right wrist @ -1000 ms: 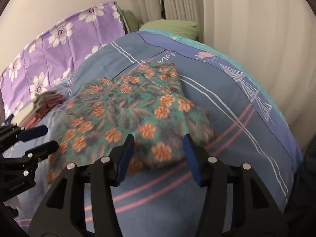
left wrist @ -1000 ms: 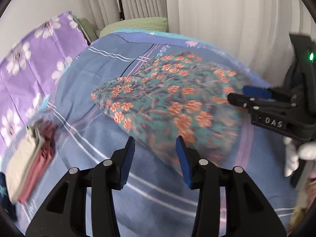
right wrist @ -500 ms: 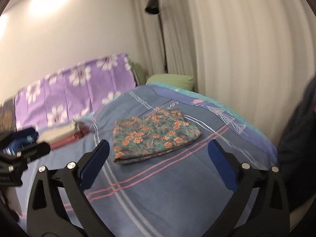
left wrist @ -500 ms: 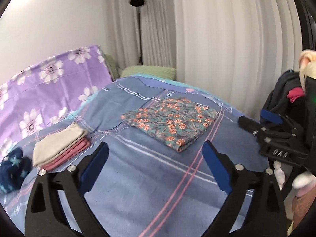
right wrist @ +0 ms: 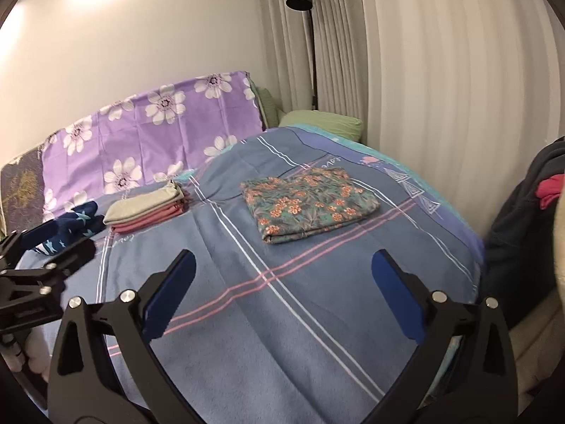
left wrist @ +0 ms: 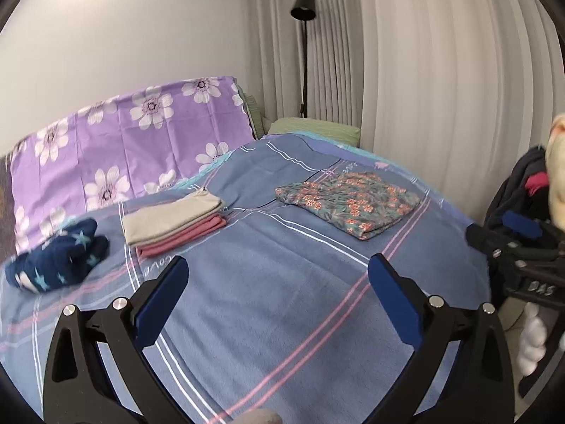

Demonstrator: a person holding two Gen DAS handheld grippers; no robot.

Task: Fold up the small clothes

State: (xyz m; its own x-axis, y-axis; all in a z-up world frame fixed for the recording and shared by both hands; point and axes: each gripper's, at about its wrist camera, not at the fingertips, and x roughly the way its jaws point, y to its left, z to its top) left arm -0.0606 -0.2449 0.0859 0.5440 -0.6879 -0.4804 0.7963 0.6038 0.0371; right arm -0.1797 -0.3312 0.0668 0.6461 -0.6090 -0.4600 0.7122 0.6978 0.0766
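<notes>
A folded teal garment with orange flowers (left wrist: 349,203) (right wrist: 310,201) lies flat on the blue striped bedspread (left wrist: 282,318), far side right of centre. My left gripper (left wrist: 278,261) hovers well back from it, its jaws still opening, with nothing between the blue pads. My right gripper (right wrist: 283,254) is also pulled back and open, empty. Each gripper shows at the edge of the other's view: the right one (left wrist: 512,243) and the left one (right wrist: 46,247). A folded stack of beige and pink clothes (left wrist: 173,219) (right wrist: 144,212) sits to the left.
A crumpled navy garment with stars (left wrist: 56,258) lies left of the stack. A purple flowered sheet (left wrist: 123,141) and a green pillow (left wrist: 314,129) line the bed's far side. A black floor lamp (left wrist: 303,3) stands by the curtains. Dark clothes (right wrist: 522,229) pile at the right.
Both grippers let go of the flowered garment, opened wide and drew back and up from it. The garment now lies folded and far off instead of filling the views.
</notes>
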